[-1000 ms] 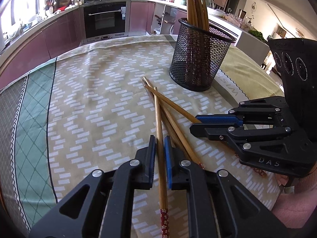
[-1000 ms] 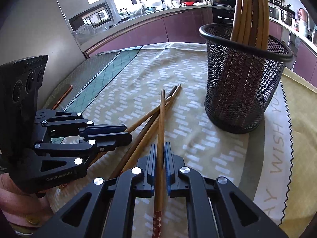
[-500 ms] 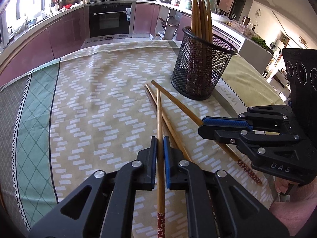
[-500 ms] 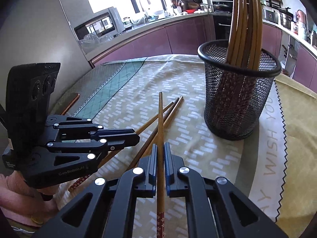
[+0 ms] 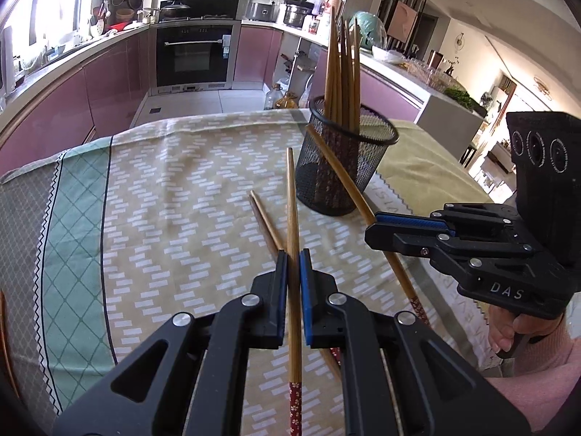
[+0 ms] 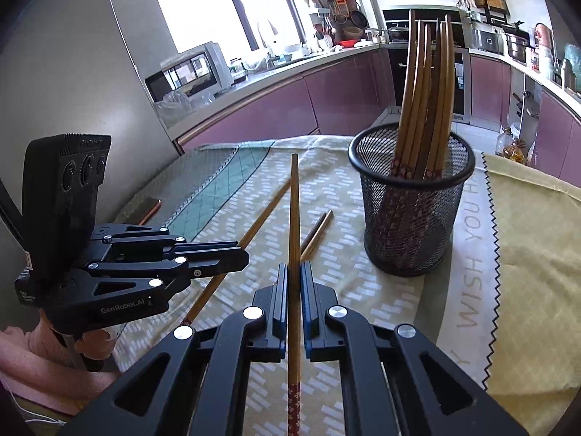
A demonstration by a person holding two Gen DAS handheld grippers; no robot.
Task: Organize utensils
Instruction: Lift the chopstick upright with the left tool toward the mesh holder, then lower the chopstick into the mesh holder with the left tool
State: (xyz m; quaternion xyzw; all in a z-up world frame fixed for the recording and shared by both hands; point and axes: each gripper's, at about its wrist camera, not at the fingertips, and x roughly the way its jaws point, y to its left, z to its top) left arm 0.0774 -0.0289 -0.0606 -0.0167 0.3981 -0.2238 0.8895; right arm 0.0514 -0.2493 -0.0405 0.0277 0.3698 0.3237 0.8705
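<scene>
My left gripper [image 5: 293,254] is shut on a wooden chopstick [image 5: 291,200] with a red patterned end, held above the table. My right gripper [image 6: 294,265] is shut on another such chopstick [image 6: 294,210], also lifted; it shows in the left wrist view [image 5: 376,214] with its chopstick [image 5: 337,170] slanting in front of the holder. The left gripper shows in the right wrist view [image 6: 243,254]. A black mesh holder [image 6: 410,218] [image 5: 341,174] stands upright with several chopsticks in it. Two chopsticks [image 6: 316,232] [image 5: 265,221] lie on the cloth.
A patterned tablecloth [image 5: 163,218] covers the round table. A yellow cloth [image 6: 526,254] lies at the right. A phone [image 6: 145,210] lies at the table's left edge. Kitchen cabinets and an oven stand beyond the table.
Both grippers have risen from the table, each with a chopstick, and tilted up. The pile on the cloth has shrunk to two chopsticks.
</scene>
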